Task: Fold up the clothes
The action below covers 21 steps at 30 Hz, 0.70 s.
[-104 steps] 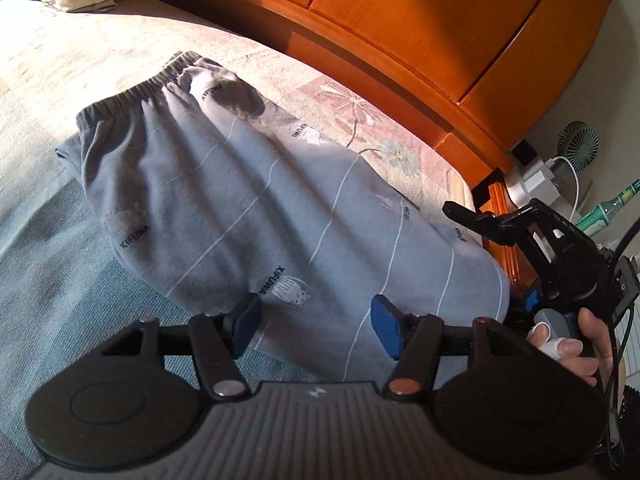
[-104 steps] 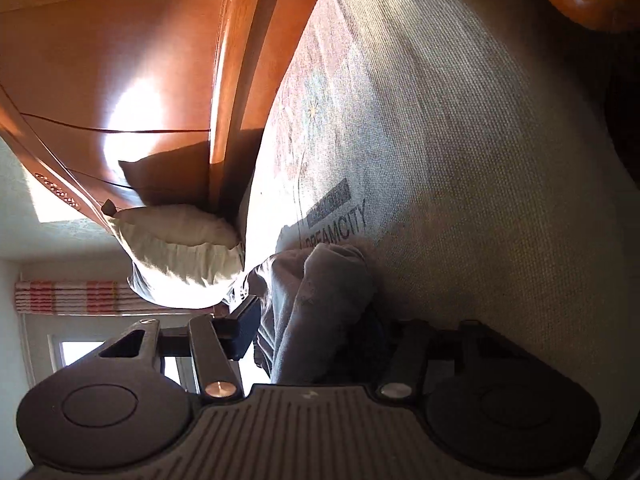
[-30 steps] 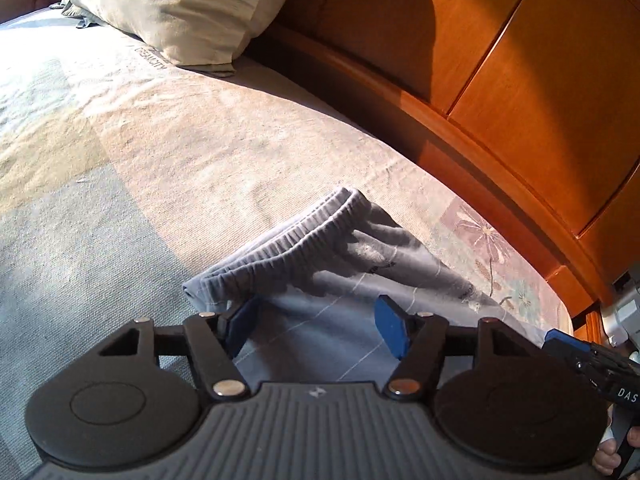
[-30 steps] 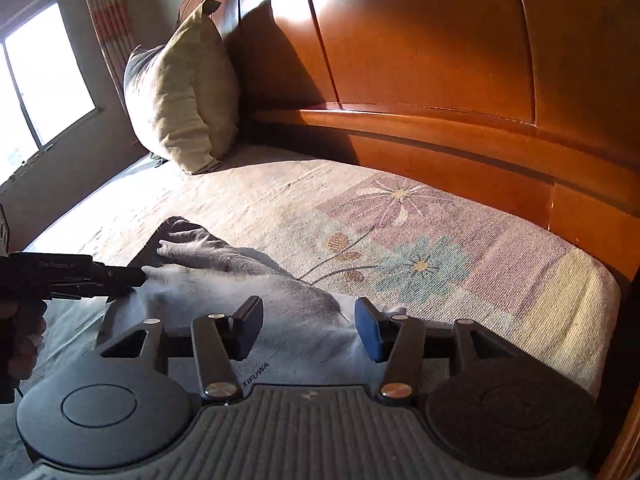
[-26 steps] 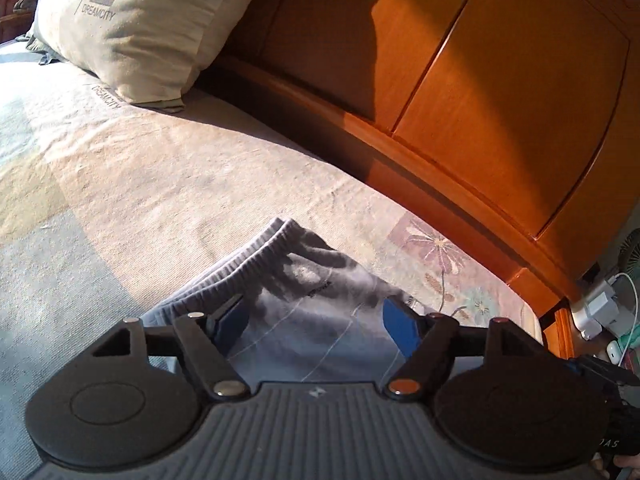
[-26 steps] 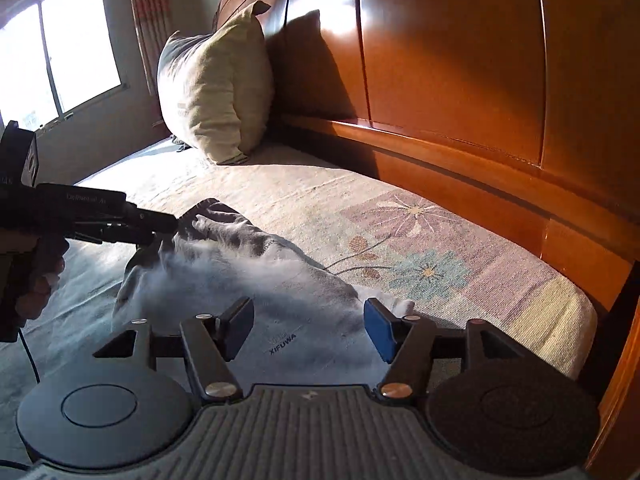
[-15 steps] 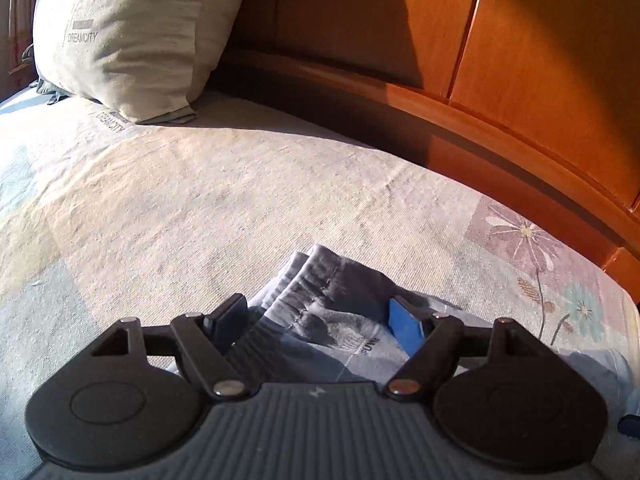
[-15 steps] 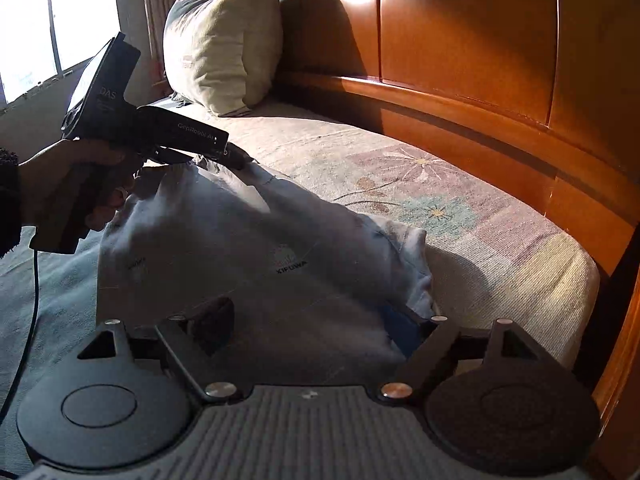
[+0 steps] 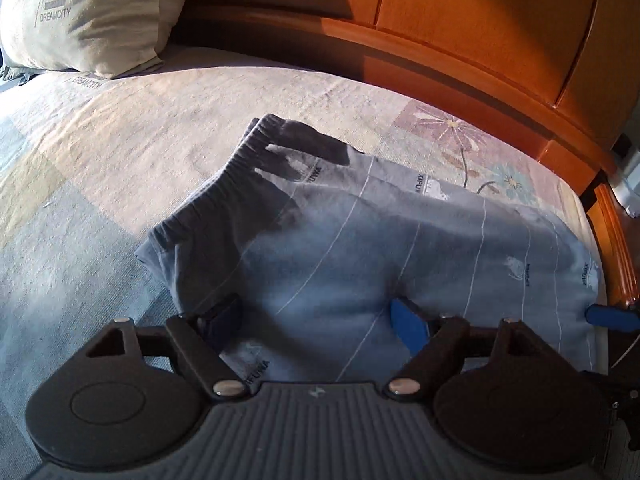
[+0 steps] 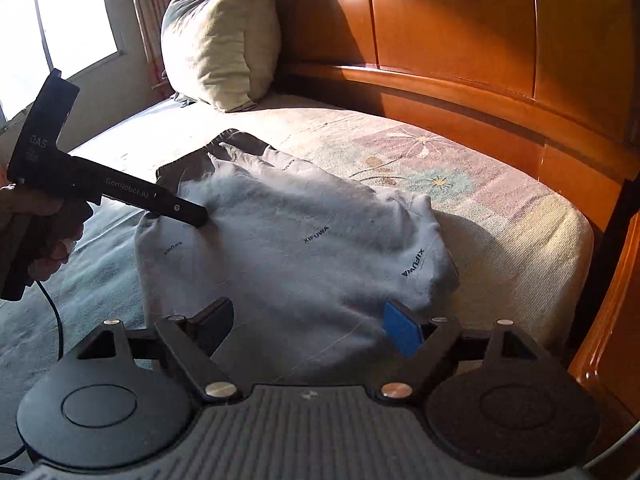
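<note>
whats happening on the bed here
A person with a gripper in each hand is folding grey trousers on a bed, near the wooden headboard. The trousers lie folded over, waistband toward the pillow. The left gripper is opening over the near edge without pinching it; the right gripper stands open over the other end.

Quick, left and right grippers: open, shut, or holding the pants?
Left gripper: jaws opening, nothing gripped, grey pants lying under them.
Right gripper: open, holding nothing, over the pants.
</note>
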### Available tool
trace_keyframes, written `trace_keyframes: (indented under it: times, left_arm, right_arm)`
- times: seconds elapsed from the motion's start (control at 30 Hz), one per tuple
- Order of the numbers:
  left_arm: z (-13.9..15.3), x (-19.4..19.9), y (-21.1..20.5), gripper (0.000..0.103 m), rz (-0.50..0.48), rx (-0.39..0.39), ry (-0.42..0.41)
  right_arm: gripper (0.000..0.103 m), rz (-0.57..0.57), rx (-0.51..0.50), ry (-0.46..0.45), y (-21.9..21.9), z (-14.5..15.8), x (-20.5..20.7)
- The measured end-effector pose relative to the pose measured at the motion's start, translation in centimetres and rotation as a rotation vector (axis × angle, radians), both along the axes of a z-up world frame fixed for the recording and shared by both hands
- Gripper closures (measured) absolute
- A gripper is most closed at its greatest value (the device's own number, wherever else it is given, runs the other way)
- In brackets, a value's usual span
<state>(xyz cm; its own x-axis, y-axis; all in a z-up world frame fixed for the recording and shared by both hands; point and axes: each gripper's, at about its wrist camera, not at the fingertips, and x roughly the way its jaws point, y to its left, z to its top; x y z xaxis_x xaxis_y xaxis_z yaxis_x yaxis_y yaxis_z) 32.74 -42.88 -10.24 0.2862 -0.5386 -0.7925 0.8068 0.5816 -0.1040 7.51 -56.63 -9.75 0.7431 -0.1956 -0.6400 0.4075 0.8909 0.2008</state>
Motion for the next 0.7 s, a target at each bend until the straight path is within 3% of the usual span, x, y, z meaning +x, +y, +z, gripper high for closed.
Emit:
trace_keyframes:
  times: [0.17, 0.37, 0.43, 0.5, 0.57, 0.7]
  left_arm:
    - [3.2, -2.6, 1.7, 0.020, -0.010, -0.017, -0.066]
    - [5.0, -8.1, 5.8, 0.018, 0.011, 0.064, -0.208]
    - [5.3, -9.9, 7.7, 0.018, 0.030, 0.081, -0.244]
    - [5.8, -11.6, 9.7, 0.018, 0.061, 0.079, -0.273]
    - [6.2, -13.0, 11.7, 0.008, 0.096, 0.070, -0.280]
    - [6.5, -15.9, 15.3, 0.007, 0.154, 0.063, -0.253]
  right_arm:
    - [0.017, 0.040, -0.002, -0.026, 1.3, 1.7, -1.2]
    - [0.014, 0.083, 0.084, 0.053, 2.7, 0.0, -0.5]
    - [0.014, 0.060, 0.066, 0.077, 3.4, 0.3, -0.5]
    - [0.013, 0.066, 0.083, 0.043, 3.8, 1.2, -0.9]
    - [0.012, 0.086, 0.077, 0.019, 4.6, 1.8, -1.0]
    - [0.012, 0.110, 0.165, 0.066, 5.0, 0.3, -0.9]
